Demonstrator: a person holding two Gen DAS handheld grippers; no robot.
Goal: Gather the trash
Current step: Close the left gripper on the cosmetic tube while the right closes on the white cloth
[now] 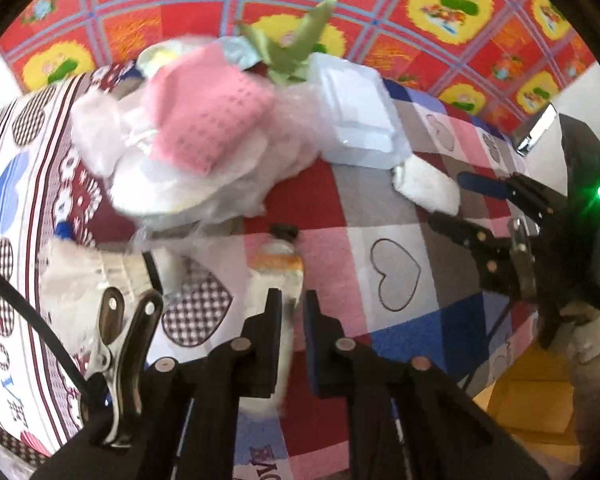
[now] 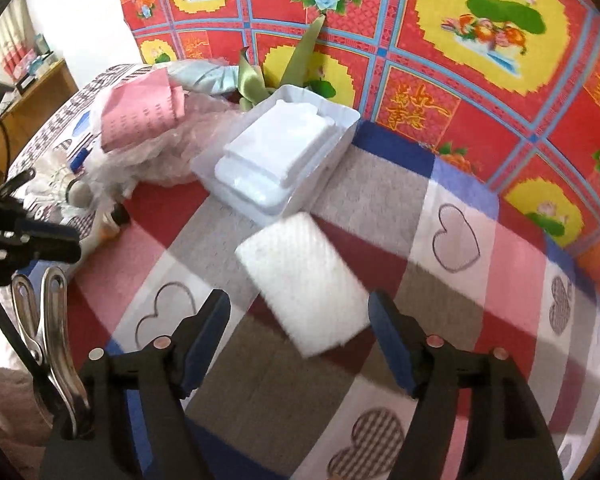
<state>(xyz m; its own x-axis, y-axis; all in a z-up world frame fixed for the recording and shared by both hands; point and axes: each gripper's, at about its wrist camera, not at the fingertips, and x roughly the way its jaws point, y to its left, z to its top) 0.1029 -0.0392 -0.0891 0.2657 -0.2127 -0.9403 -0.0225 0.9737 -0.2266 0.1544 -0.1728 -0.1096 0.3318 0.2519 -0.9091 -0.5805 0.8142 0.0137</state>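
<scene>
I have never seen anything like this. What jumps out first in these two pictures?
The loud red and yellow flowered cloth hanging behind the bed catches the eye first. Below it, on the checked heart-print bedspread, sits a heap of rubbish: a pink paper, crumpled plastic and a white foam box. Nearer, a white foam pad lies ahead of the open right gripper, and the left gripper is nearly shut around a small bottle.

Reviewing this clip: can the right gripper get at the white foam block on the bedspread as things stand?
Probably yes: the right gripper is open, the white foam block lies flat just ahead of it, and nothing covers it.
</scene>
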